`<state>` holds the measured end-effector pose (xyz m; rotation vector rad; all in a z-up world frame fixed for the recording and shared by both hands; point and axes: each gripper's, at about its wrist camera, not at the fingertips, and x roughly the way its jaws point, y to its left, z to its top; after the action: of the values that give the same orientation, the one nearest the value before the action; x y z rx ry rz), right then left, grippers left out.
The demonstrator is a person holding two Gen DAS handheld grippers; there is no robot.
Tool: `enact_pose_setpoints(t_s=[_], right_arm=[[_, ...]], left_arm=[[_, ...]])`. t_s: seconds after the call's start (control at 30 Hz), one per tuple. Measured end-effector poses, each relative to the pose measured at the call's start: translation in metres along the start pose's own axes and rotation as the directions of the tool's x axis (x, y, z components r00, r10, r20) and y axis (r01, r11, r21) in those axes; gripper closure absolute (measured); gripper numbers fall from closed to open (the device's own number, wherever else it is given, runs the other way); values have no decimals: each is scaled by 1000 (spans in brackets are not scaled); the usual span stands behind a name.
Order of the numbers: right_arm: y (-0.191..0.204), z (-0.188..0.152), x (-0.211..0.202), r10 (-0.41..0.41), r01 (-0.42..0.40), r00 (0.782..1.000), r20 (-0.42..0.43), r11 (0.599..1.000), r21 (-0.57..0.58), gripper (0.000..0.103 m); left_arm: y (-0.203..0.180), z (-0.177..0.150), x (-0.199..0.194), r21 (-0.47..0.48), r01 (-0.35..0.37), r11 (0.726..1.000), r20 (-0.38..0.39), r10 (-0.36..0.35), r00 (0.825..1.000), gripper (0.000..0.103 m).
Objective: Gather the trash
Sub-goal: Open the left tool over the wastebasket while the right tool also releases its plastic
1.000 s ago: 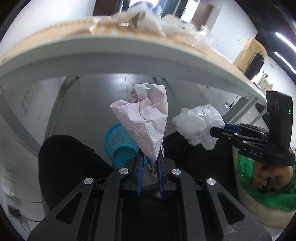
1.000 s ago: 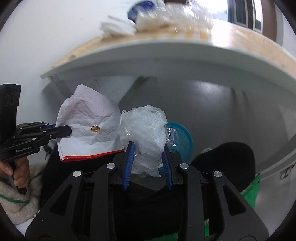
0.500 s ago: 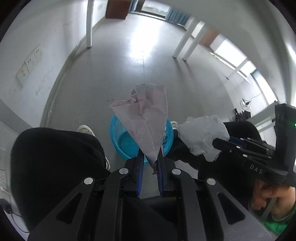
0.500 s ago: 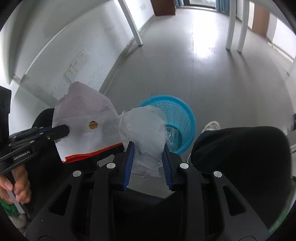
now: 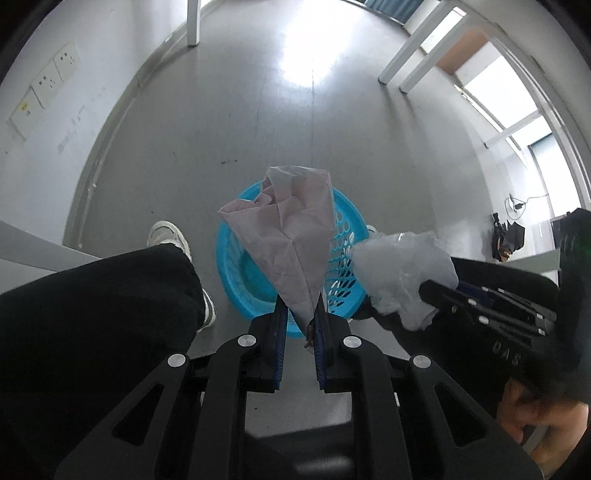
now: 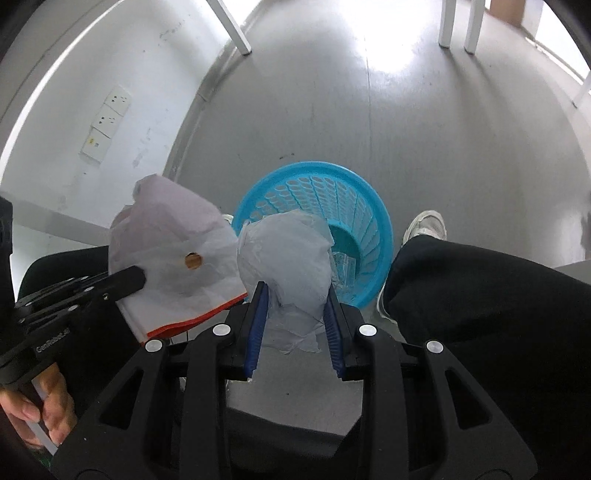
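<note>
My left gripper (image 5: 300, 314) is shut on a crumpled pinkish-white paper wrapper (image 5: 291, 240), held above the blue plastic basket (image 5: 236, 266) on the floor. In the right wrist view the same wrapper (image 6: 173, 258) shows a red edge and a small hole. My right gripper (image 6: 293, 295) is shut on a crumpled clear plastic bag (image 6: 288, 266), also over the basket (image 6: 347, 199). The right gripper with its bag (image 5: 399, 269) shows at the right of the left wrist view. The left gripper (image 6: 136, 278) shows at the left of the right wrist view.
The person's black-trousered legs (image 5: 92, 295) (image 6: 498, 295) and white shoes (image 5: 166, 236) (image 6: 424, 225) flank the basket. White table legs (image 6: 232, 26) stand on the grey floor. A wall with sockets (image 6: 107, 122) is at the left.
Both grippers have tilted down from under the table edge to the floor. The basket now lies right below both pieces of trash. Both grips are unchanged.
</note>
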<state>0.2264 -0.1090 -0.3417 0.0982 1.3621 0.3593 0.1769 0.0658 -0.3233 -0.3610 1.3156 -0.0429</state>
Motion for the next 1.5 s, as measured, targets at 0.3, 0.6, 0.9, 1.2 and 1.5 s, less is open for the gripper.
enact_pose_setpoints(t_s=[0.3,0.6,0.9,1.2,1.5], right_arm=[[-31,22,51,18,-8,994,-108,996,93,75],[-42,36,94,6,19,983,-183,990,136,74],[-47,39,108,-5,38,979,-204,987,158,71],[-39,32,95,-55,77,983,-178,990,121,53],[-12,6,40,-87,91,992,-87,995,45,48]], left_arm=[[4,27,56,-38,-11,999,-117,7,993,90],[7,52,100,-83,-79,993,-205,61,977,90],[6,54,110,-69,-83,994,-235,64,970,86],[10,52,92,-96,-99,990,-187,80,979,55],[9,33,46,-105,-61,993,-103,50,993,53]])
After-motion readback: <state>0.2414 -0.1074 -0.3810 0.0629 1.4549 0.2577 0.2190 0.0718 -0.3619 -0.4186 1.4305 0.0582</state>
